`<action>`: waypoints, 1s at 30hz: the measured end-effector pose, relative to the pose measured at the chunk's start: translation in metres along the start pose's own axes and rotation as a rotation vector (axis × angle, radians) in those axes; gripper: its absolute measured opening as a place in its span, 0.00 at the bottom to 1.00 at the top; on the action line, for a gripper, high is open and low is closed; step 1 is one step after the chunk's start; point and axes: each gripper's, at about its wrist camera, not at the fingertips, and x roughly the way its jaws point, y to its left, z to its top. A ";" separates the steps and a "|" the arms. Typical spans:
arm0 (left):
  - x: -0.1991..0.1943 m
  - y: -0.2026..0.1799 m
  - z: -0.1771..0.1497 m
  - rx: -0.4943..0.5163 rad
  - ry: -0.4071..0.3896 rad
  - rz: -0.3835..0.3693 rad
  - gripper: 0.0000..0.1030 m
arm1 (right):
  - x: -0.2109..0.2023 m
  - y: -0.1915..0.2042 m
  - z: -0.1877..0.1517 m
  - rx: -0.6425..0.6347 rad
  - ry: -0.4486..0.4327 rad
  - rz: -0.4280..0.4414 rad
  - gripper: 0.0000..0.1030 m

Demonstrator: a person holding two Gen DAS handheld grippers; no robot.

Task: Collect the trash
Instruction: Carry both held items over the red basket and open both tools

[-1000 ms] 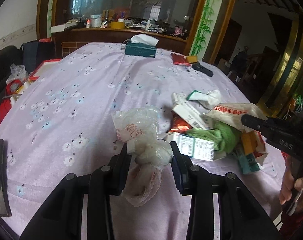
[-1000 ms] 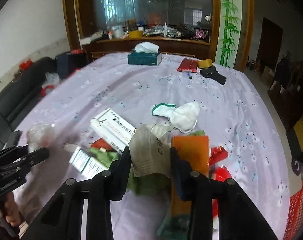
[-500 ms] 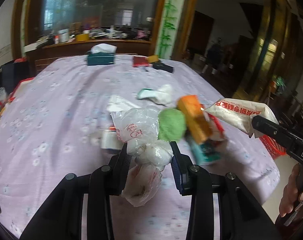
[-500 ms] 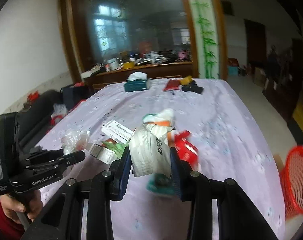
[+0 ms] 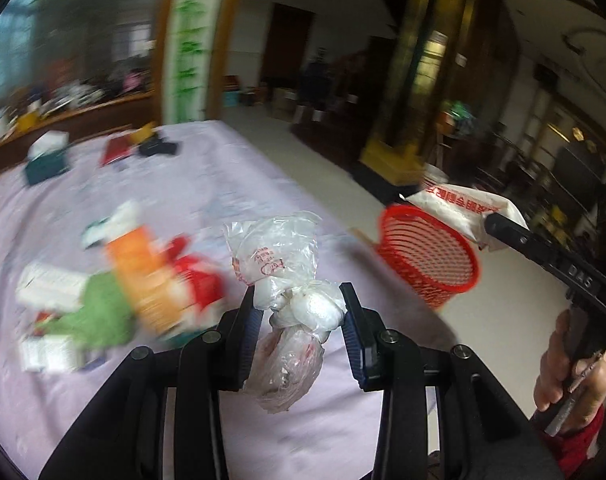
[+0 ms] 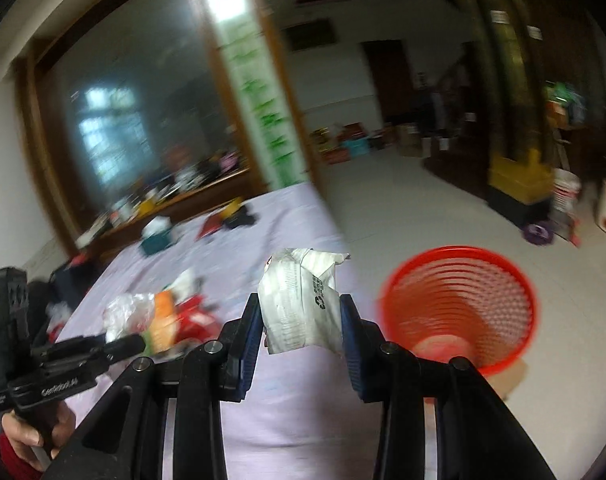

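Note:
My left gripper is shut on a knotted clear plastic bag with white stuff inside, held above the table's right edge. My right gripper is shut on a white paper wrapper; it also shows in the left wrist view, over the rim of a red mesh waste basket. The basket stands on the floor to the right of the table, just right of my right gripper. The left gripper with its bag shows at the left of the right wrist view.
A lilac flowered tablecloth covers the table. A blurred heap of trash lies on it: orange packet, green cloth, red wrapper, white boxes. A teal tissue box and dark items sit at the far end. Pale tiled floor lies to the right.
Both grippers have swung to the right with their loads, from over the trash heap toward the table's right edge. The red basket has come into view close to the right gripper.

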 end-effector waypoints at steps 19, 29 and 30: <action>0.197 -0.161 0.061 0.057 0.219 -0.245 0.54 | 0.017 -0.175 0.025 0.258 0.004 -0.157 0.42; 0.171 -0.132 0.062 -0.017 0.179 -0.237 0.68 | 0.023 -0.187 0.020 0.275 0.010 -0.146 0.55; 0.165 -0.128 0.060 -0.023 0.173 -0.238 0.68 | 0.021 -0.184 0.020 0.270 0.005 -0.142 0.55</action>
